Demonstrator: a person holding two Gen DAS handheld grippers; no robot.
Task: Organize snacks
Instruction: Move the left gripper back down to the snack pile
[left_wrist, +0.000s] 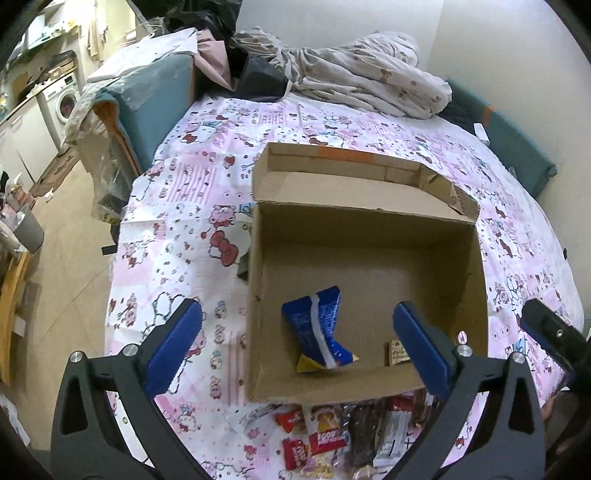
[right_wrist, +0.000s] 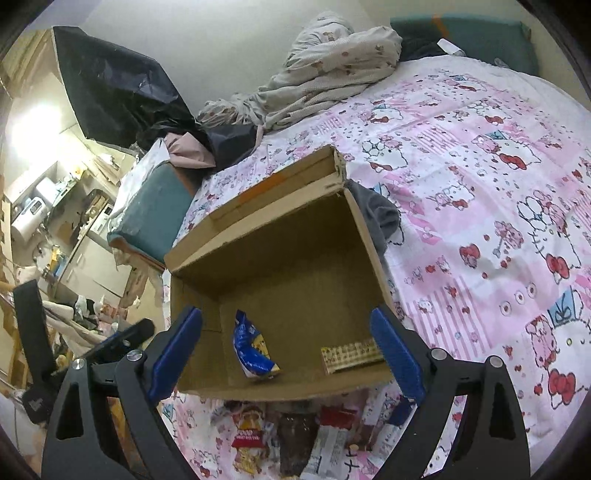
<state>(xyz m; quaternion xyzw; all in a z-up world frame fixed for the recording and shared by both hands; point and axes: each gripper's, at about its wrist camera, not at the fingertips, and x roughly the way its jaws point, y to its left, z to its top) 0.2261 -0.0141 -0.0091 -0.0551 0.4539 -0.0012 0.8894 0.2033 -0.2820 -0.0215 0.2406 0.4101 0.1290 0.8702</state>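
Two snacks lie inside the cardboard box on the bed: a blue packet near its front wall and a small beige pack at its front right corner. More snacks crowd the bed's near edge. Left gripper and right gripper both gape wide, empty.
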